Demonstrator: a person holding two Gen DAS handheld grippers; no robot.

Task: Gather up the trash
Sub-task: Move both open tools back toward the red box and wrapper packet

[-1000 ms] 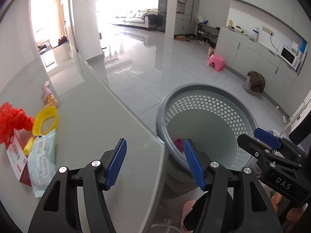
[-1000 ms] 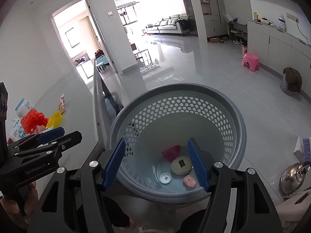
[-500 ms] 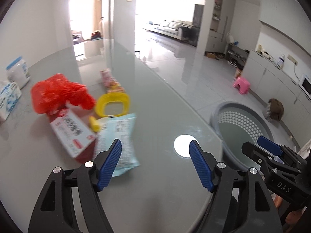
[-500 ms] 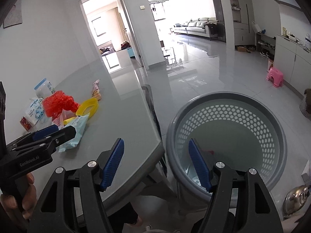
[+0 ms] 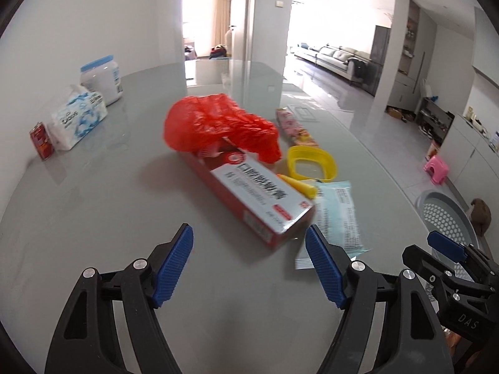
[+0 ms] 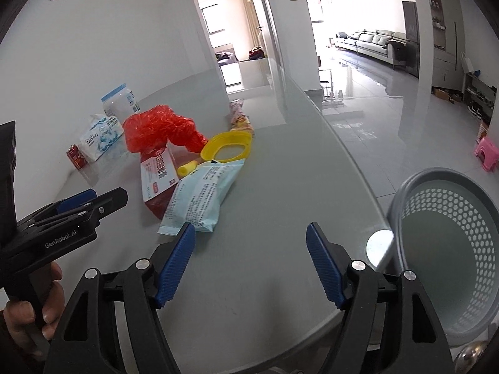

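A pile of trash lies on the grey glass table [image 5: 93, 218]: a crumpled red plastic bag [image 5: 218, 124], a red and white carton [image 5: 255, 199], a yellow ring-shaped piece [image 5: 312, 162], a pale blue wrapper [image 5: 338, 215] and a pink snack packet [image 5: 294, 127]. My left gripper [image 5: 249, 265] hovers just short of the carton, jaws opening, nothing between them. My right gripper [image 6: 251, 261] is over bare table beside the blue wrapper [image 6: 202, 196], jaws opening and empty. The grey perforated basket [image 6: 452, 249] stands on the floor past the table's right edge.
A white jar with a blue lid [image 5: 101, 78], a tissue pack [image 5: 78, 118] and a small red can [image 5: 40, 140] stand by the wall at the far left. The table's curved edge runs along the right. A pink stool [image 6: 486, 152] sits on the floor.
Both grippers have swung left from over the basket to over the table, now facing the trash pile. Both pairs of jaws have widened.
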